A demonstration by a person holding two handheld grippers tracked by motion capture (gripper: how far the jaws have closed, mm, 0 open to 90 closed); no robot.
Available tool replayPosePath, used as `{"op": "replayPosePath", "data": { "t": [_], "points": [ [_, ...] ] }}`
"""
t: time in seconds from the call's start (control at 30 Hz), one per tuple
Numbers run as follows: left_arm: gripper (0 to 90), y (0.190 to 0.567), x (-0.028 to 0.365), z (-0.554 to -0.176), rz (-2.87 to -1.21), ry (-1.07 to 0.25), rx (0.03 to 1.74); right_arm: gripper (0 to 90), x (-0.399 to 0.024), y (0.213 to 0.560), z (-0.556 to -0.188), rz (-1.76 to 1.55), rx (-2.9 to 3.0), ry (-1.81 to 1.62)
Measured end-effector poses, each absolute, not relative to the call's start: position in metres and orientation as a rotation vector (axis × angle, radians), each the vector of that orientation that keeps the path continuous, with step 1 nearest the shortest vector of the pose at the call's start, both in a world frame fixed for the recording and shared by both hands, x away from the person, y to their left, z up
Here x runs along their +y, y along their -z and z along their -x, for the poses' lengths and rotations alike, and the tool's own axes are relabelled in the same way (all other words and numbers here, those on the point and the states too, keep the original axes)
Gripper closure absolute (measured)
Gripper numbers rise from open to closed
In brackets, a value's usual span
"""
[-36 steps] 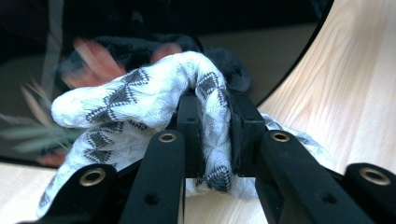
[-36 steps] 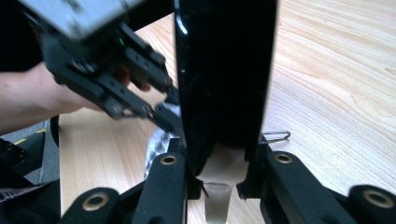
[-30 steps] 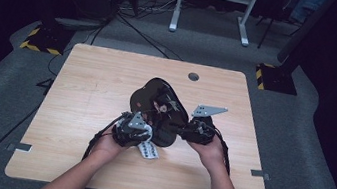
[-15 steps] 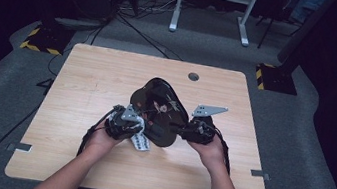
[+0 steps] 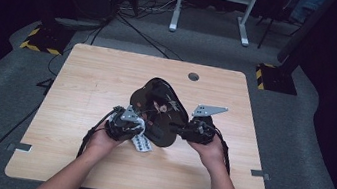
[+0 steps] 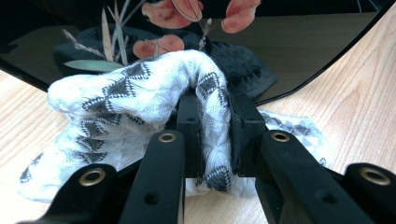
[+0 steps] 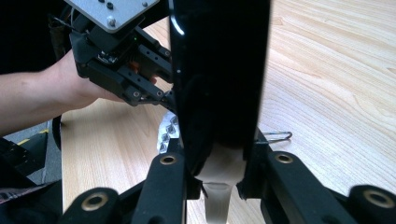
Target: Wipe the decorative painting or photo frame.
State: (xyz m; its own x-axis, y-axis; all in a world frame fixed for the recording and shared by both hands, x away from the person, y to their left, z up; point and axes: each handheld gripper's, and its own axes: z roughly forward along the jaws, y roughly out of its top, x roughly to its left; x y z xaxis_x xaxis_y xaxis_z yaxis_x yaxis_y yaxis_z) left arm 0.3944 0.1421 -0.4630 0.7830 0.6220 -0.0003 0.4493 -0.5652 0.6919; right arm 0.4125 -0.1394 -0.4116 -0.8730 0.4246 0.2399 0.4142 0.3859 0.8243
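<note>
Lacquer-black and glossy, the tray (image 5: pixel 161 111) you are working on sits just past the middle of the wooden table (image 5: pixel 88 77), tilted up on edge between your two hands, with a painted spray of pink petals and thin grasses on its face. Your left gripper (image 5: pixel 133 123) is at the tray's 8 o'clock edge, and its jaws are nearly closed on a fold of white cloth with a black diamond pattern (image 6: pixel 140 98); in the left gripper view (image 6: pixel 215 133) the cloth bunches up over the jaw tips and rests against the tray's shiny face (image 6: pixel 280 42), where the petals and the cloth's own dark reflection show. A loose tail of the same cloth (image 5: pixel 141 142) lies on the table at the gripper's 5 o'clock in the high view. Your right gripper (image 5: pixel 186 129) is at the tray's 4 o'clock edge with its grey three-cornered plate (image 5: pixel 209 111) pointing toward 1 o'clock. In the right gripper view (image 7: pixel 217 163) its jaws stand narrow, clamped on the tray's rim (image 7: pixel 219 70), which rises straight up toward 12 o'clock as a thin black slab. In that view your left hand (image 7: pixel 60 93) and its gripper (image 7: pixel 166 100) come in from 10 o'clock and meet the tray's far face, with a bit of the cloth (image 7: pixel 167 133) just beneath them.
</note>
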Motion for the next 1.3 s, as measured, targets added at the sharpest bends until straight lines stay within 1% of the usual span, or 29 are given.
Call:
{"op": "replayPosePath", "data": {
  "t": [0.1,0.3,0.43,0.57,0.63,0.77,0.87,0.93,1.07,1.2,1.3],
  "points": [
    [77.4,0.455,0.142,-0.396,-2.261,-0.323,0.79,76.5,-0.139,0.412,-0.413,-0.793,2.605,-1.544],
    [77.4,0.429,0.146,-0.397,-2.221,-0.405,0.756,76.5,-0.14,0.412,-0.413,-0.794,2.607,-1.548],
    [77.4,0.436,0.148,-0.398,-2.226,-0.39,0.773,75.8,-0.139,0.411,-0.413,-0.795,2.613,-1.551],
    [77.5,0.454,0.147,-0.398,-2.268,-0.35,0.795,75.7,-0.139,0.412,-0.413,-0.797,2.614,-1.554],
    [77.5,0.457,0.147,-0.398,-2.268,-0.339,0.799,75.7,-0.139,0.412,-0.413,-0.797,2.614,-1.554],
    [77.4,0.452,0.148,-0.399,-2.27,-0.352,0.795,75.8,-0.139,0.412,-0.413,-0.797,2.615,-1.555],
    [77.4,0.439,0.152,-0.402,-2.249,-0.383,0.798,75.7,-0.139,0.412,-0.413,-0.795,2.616,-1.556],
    [77.3,0.436,0.156,-0.405,-2.236,-0.382,0.802,75.7,-0.139,0.412,-0.413,-0.797,2.617,-1.559],
    [77.3,0.44,0.157,-0.405,-2.227,-0.373,0.81,75.4,-0.139,0.412,-0.413,-0.797,2.618,-1.559],
    [77.4,0.456,0.155,-0.405,-2.264,-0.335,0.825,75.1,-0.139,0.412,-0.413,-0.799,2.618,-1.561],
    [77.4,0.458,0.155,-0.404,-2.258,-0.334,0.827,75.1,-0.139,0.412,-0.413,-0.799,2.618,-1.561]
  ]
}}
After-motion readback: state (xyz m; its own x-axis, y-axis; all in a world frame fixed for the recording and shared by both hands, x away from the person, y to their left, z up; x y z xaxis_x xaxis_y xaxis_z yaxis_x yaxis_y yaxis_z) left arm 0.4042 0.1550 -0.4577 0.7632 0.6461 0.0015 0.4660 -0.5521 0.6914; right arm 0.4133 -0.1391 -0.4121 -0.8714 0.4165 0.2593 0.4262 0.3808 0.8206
